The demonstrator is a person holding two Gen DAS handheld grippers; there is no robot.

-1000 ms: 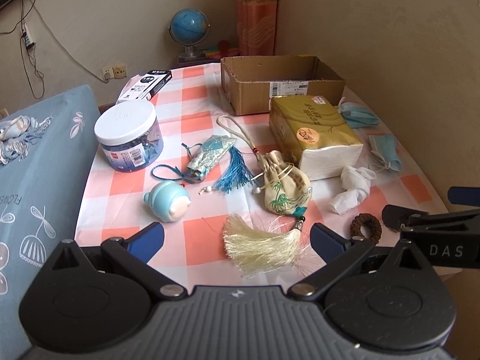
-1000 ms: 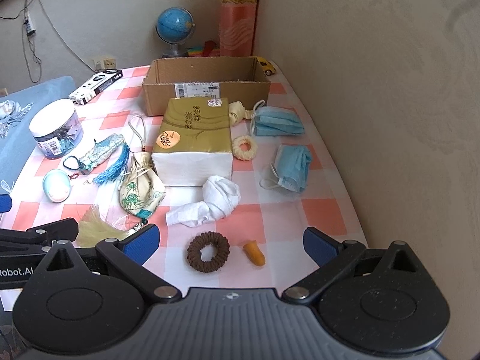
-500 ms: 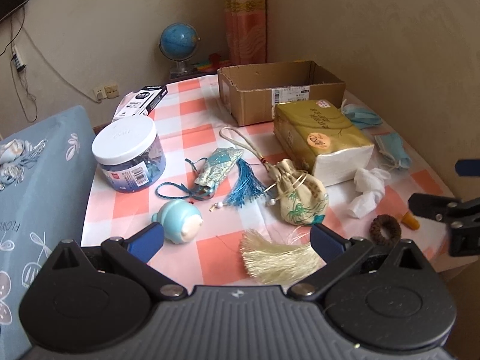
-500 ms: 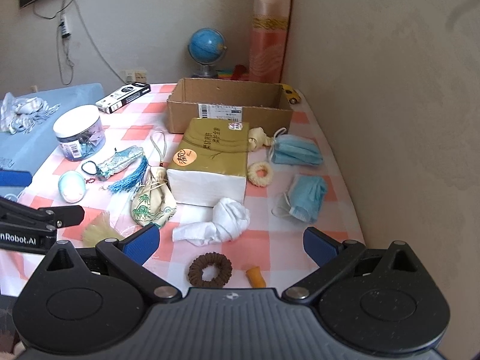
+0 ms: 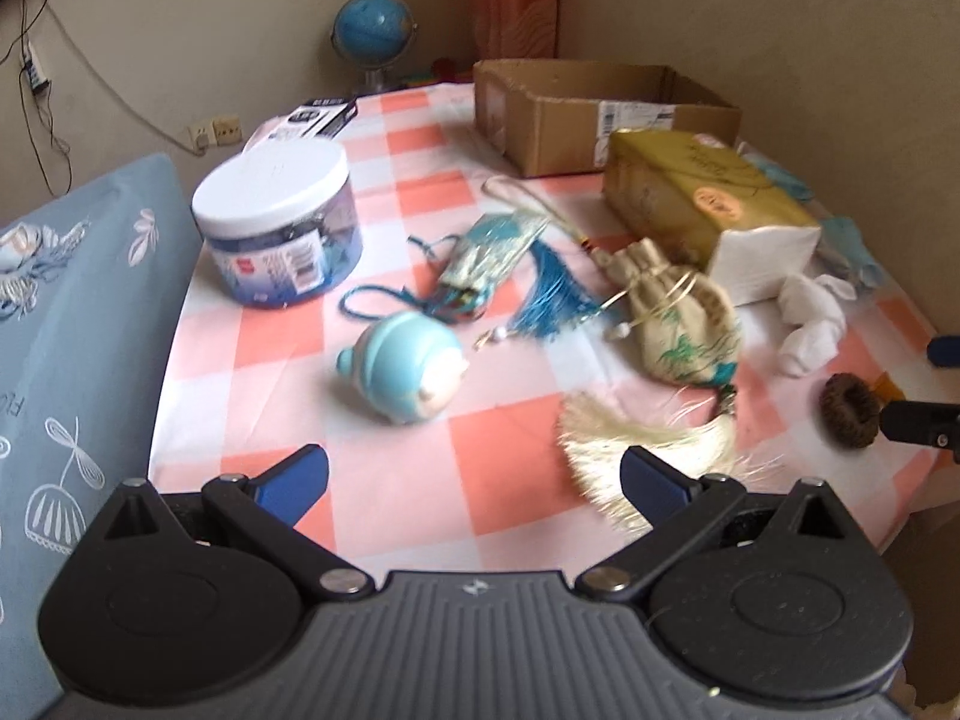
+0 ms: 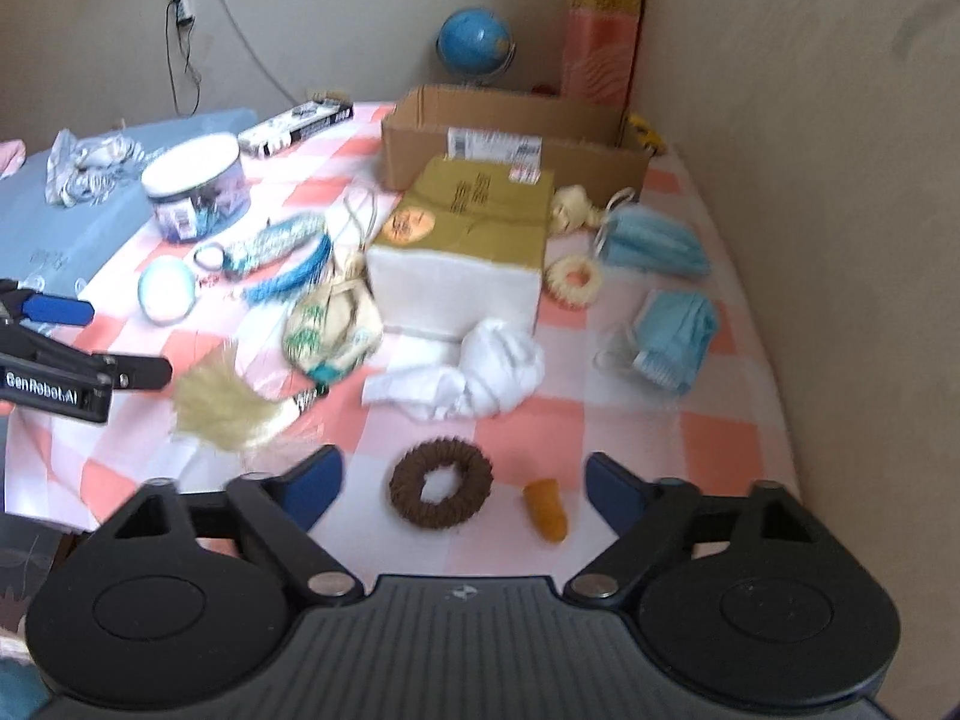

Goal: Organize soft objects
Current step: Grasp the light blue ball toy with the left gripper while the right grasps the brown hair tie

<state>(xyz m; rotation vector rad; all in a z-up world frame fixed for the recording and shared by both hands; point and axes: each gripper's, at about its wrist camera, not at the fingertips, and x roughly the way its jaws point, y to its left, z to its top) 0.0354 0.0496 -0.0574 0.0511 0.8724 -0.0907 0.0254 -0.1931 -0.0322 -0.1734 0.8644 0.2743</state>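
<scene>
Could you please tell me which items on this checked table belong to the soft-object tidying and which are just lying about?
For the job: brown scrunchie, white cloth, blue face masks, embroidered pouch, cardboard box.

Lying about: plastic jar, globe, tissue pack.

Checked table (image 6: 708,438): cardboard box (image 6: 516,138), tissue pack (image 6: 468,240), scrunchie (image 6: 441,485).

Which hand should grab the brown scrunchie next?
Right. The brown scrunchie lies just ahead between the open right gripper's fingers; the left gripper is open over checked cloth beside the cream tassel.
</scene>
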